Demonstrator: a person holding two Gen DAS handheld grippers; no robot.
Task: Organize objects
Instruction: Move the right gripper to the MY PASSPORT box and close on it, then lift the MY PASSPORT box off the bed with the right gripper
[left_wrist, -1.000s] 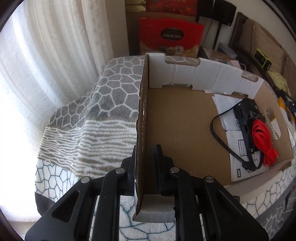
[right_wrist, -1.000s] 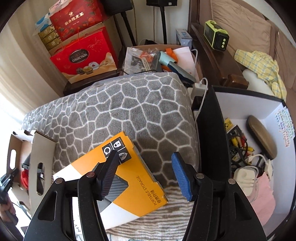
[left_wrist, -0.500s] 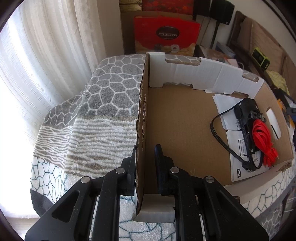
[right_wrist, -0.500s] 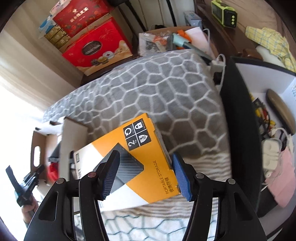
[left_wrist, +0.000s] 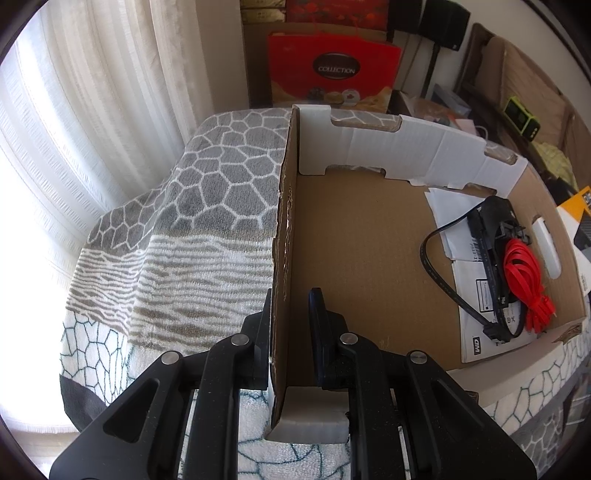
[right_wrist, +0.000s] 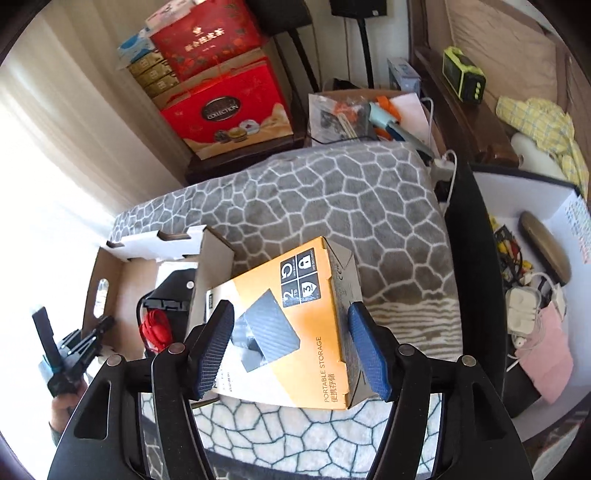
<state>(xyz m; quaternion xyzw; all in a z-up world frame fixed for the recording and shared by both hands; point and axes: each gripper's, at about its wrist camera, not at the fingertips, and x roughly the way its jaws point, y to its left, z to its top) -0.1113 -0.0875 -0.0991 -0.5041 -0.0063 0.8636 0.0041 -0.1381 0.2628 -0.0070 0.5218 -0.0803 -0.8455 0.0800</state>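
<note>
1. Hovering over the orange hard-drive box (right_wrist: 295, 325), my right gripper (right_wrist: 291, 350) had its blue-padded fingers (right_wrist: 367, 354) on either side of it; the jaws had just been opening wider, the box sat between them in the view, and I saw neither pad pressing on it, so I counted that gripper as open and empty.

2. The box lay on the honeycomb-patterned blanket (right_wrist: 332, 206), just beside the right-hand wall of the cardboard tray (right_wrist: 110, 273); straight ahead of and below my right gripper, well apart from my left.

3. Its long axis ran from near-left to far-right across the gripper's line, skewed, not square to the pads; by my judgement I would have had to roll the wrist or take it across a corner to close cleanly.

4. My left gripper (left_wrist: 290, 325) was clamped nearly shut on the tray's near-left wall (left_wrist: 284, 258), one finger outside and one inside, steadying the tray.

5. Inside the tray lay the red cable (left_wrist: 524, 280), a black cable (left_wrist: 443, 288) and paper leaflets (left_wrist: 476, 325), bunched at the right end; the left part of the floor was bare.

6. The right hand was plainly the nearer one for the box; the tray lay to its left.
</note>
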